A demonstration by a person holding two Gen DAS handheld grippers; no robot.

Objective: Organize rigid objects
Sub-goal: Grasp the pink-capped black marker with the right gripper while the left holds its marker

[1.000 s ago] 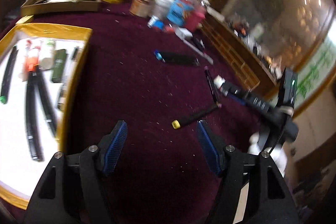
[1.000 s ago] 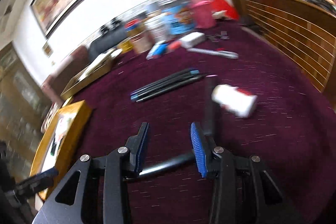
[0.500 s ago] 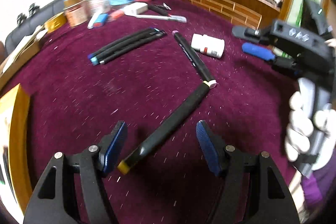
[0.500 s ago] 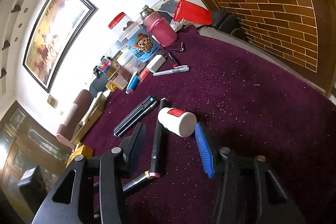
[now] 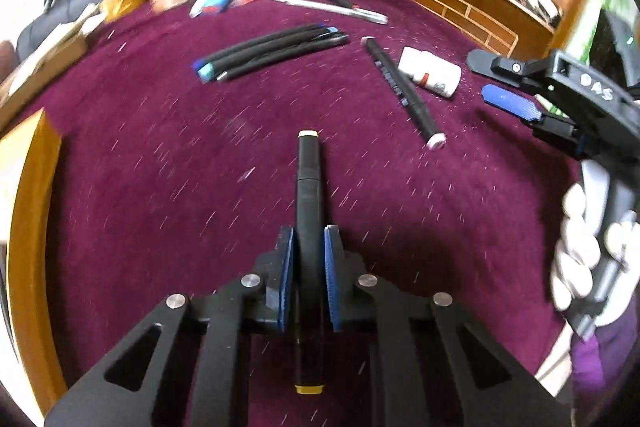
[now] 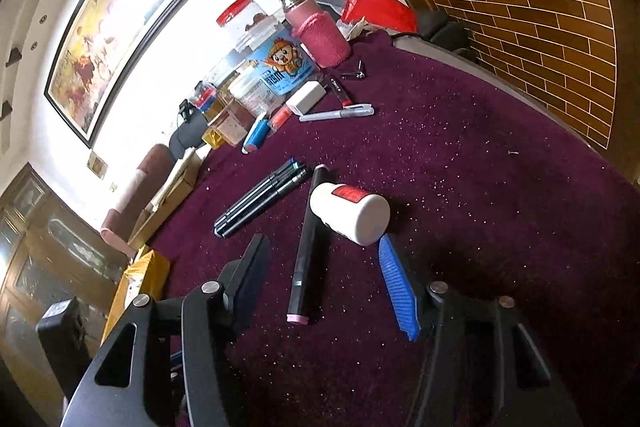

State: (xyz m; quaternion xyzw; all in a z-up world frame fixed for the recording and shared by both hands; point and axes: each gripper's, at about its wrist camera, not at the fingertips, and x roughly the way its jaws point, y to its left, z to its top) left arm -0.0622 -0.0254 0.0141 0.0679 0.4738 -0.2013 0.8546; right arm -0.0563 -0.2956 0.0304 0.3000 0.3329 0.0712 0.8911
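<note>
A: Since the left gripper is clamped on the yellow-capped marker above the cloth, what now?

B: Carry it level toward the tray. The right gripper, jaws opening, straddles the pink-capped marker lying against the bottle without gripping.
</note>
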